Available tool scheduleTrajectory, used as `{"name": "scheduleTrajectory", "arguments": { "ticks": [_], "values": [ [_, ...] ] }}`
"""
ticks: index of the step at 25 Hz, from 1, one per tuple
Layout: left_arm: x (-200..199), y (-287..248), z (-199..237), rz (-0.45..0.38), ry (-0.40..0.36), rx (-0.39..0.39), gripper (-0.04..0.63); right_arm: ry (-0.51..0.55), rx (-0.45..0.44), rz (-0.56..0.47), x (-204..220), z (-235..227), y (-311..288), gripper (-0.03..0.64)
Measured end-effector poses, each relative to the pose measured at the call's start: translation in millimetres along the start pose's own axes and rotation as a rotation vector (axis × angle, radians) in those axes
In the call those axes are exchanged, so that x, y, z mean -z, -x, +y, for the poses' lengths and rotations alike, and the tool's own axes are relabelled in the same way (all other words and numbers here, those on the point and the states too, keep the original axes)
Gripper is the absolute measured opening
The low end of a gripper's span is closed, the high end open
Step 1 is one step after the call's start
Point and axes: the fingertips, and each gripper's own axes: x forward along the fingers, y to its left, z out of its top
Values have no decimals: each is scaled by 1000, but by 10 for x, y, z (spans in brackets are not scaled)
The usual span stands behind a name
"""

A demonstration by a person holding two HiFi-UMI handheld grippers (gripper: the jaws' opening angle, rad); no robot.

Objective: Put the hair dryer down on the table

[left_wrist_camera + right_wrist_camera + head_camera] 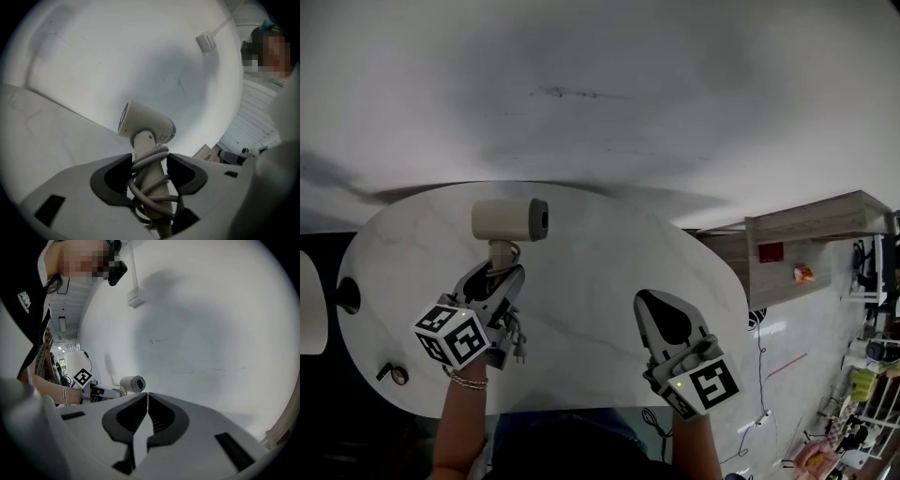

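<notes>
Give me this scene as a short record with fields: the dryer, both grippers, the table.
dryer: held over the table, head out beyond the jaws
cord: coiled round the handle
left gripper: shut on the dryer's handle and cord
right gripper: shut, empty, over the table
table: round, white, marbled

Setting: an indoor work or storage room fitted out for recording; its exact use is not certain. Evidence: an oval marble-look surface (591, 272) against a plain white wall (600, 84). Right of the surface are a wooden shelf unit (811, 225) holding small items, cables (761, 361) on a glossy pale floor (806, 328), and cluttered racks (867, 375) beyond.
</notes>
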Motion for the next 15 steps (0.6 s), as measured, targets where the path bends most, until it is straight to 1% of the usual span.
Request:
{"name": "scheduleTrajectory", "arguments": {
  "ticks": [6,9,15],
  "values": [
    [86,-167,219,39,14,-40,244,-19,-4,31,136,3,-73,20],
    [123,-267,298,60,4,-57,244,-19,-13,39,173,15,-139,20],
    [114,-396,320,68,1,-58,244,-24,-33,48,201,63,-225,20]
  ]
}}
